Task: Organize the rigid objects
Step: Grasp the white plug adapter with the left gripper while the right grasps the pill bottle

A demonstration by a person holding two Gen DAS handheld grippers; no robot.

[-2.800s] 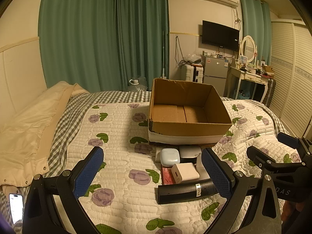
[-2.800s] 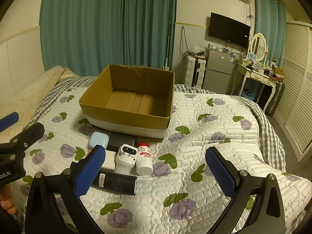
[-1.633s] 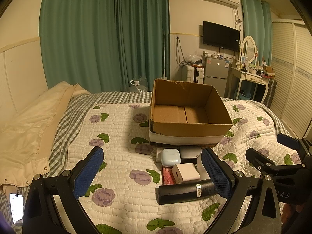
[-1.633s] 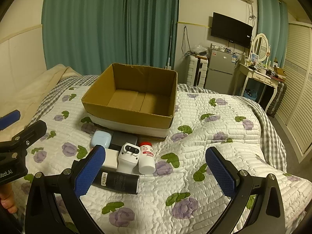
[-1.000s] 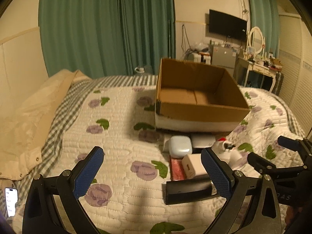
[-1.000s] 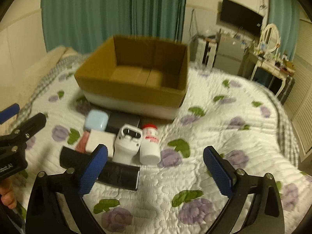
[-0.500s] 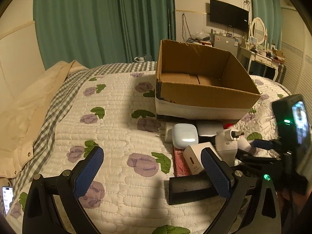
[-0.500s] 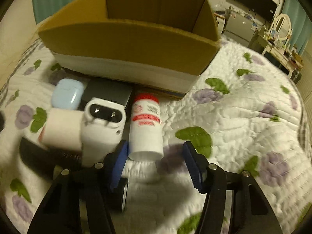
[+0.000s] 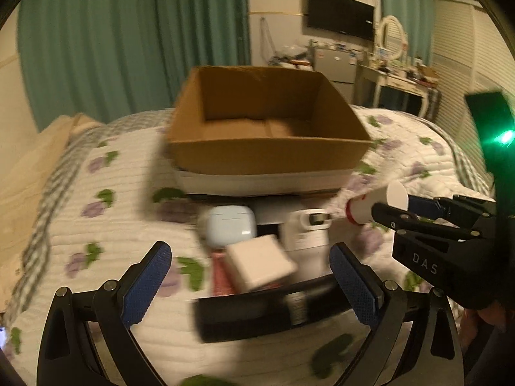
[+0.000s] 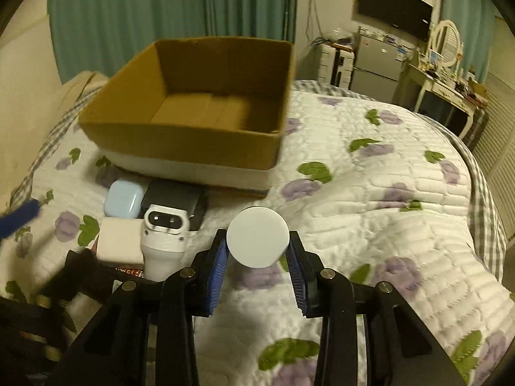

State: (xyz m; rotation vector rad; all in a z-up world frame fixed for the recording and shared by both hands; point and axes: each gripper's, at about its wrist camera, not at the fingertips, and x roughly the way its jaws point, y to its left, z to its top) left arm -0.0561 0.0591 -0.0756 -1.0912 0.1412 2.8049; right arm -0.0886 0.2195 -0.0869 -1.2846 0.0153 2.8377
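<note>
My right gripper (image 10: 257,262) is shut on the white pill bottle (image 10: 257,236) with a red cap and holds it lifted above the quilt, its round base facing the camera. In the left wrist view the bottle (image 9: 375,204) lies sideways in the right gripper (image 9: 392,209). My left gripper (image 9: 249,284) is open and empty over the pile: a white charger cube (image 9: 259,265), a light blue earbud case (image 9: 230,226), a white handheld device (image 9: 307,234) and a black cylinder (image 9: 267,312). The open cardboard box (image 9: 267,125) stands just behind the pile.
The pile lies on a floral quilted bed (image 10: 370,193). A dark flat box (image 10: 172,201) lies under the white device (image 10: 165,231). A beige pillow (image 9: 29,173) is at the left. A dressing table (image 10: 447,87) and fridge (image 10: 375,64) stand beyond the bed.
My right gripper has closed on the pill bottle and lifted it off the quilt, tipping it sideways. My left gripper has moved closer over the pile, still open.
</note>
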